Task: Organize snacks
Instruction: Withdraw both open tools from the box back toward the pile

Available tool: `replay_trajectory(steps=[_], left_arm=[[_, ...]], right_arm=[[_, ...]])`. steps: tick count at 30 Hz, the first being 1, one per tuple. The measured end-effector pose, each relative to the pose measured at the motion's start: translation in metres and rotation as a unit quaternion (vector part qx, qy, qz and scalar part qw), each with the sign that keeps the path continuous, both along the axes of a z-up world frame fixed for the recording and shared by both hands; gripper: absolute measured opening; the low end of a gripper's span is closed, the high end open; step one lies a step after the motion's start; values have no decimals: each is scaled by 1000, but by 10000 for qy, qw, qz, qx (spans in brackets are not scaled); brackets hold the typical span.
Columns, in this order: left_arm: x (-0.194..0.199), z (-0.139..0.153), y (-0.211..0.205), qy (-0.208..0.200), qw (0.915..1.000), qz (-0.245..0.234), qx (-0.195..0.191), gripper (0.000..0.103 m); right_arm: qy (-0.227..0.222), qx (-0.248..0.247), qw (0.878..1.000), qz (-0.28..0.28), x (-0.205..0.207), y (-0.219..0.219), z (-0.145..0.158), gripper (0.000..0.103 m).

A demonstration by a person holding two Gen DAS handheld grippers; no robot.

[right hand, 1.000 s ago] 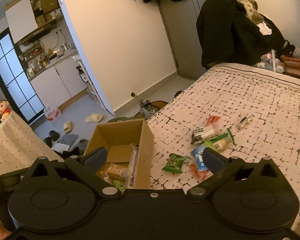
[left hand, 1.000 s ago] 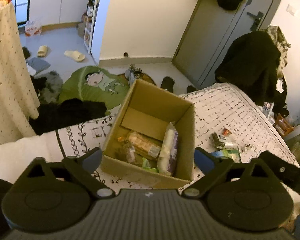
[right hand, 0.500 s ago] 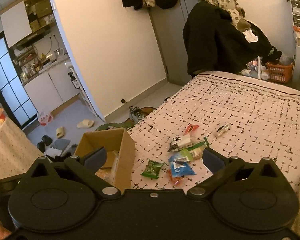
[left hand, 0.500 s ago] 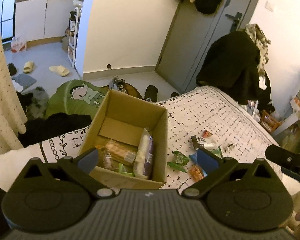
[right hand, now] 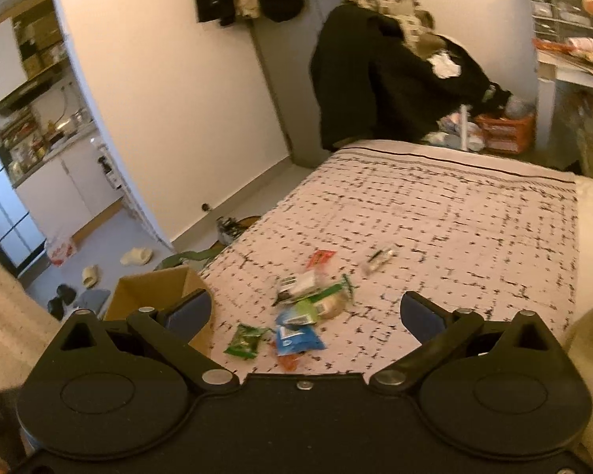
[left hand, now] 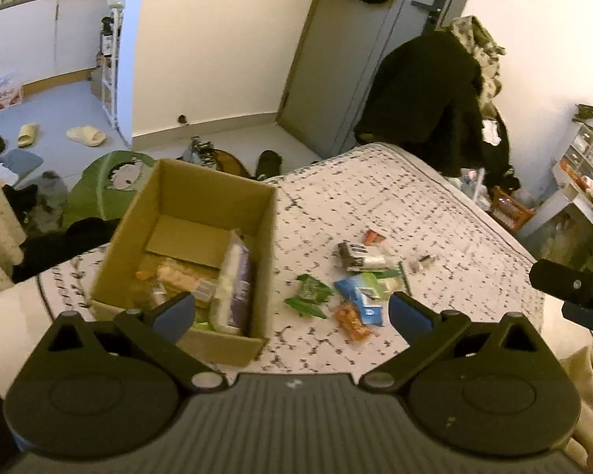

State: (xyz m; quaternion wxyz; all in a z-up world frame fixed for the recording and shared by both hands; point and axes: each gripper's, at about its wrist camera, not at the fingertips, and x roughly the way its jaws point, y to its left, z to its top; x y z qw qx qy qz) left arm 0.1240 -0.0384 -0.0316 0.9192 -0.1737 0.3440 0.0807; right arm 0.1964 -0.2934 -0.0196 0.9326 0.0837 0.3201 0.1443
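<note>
An open cardboard box (left hand: 201, 197) stands on the patterned bed cover and holds several snack packs, among them a tall purple and white pack (left hand: 233, 288). Its corner also shows in the right wrist view (right hand: 158, 288). Loose snacks lie right of the box: a green packet (left hand: 308, 294), a blue packet (left hand: 361, 300), an orange packet (left hand: 352, 320), a dark bar (left hand: 355, 256) and a red packet (left hand: 373, 237). The same pile shows in the right wrist view (right hand: 296, 316). My left gripper (left hand: 290, 314) is open and empty above the bed. My right gripper (right hand: 306, 312) is open and empty, held back from the pile.
The bed cover (right hand: 474, 229) stretches far right. Dark clothes hang on a rack (left hand: 427, 94) beyond the bed by a grey door (left hand: 336, 59). A green cushion (left hand: 106, 181), slippers (left hand: 85, 134) and clothes lie on the floor left of the box. An orange basket (right hand: 502, 130) sits by a desk.
Both grippers have pulled back and swung to the right, so the box sits further left in each view and more of the loose snack pile shows. Both stay open and empty.
</note>
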Motion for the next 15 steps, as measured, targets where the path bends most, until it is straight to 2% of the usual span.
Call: replay_trajectory(steps=[9, 15], left_arm=[[13, -15, -23, 36, 9999, -103, -56, 102], [26, -27, -38, -34, 9996, -184, -198, 101]], right_arm=[[67, -480, 9988, 6, 9, -12, -12, 102], [269, -384, 9989, -9, 24, -18, -24, 96]])
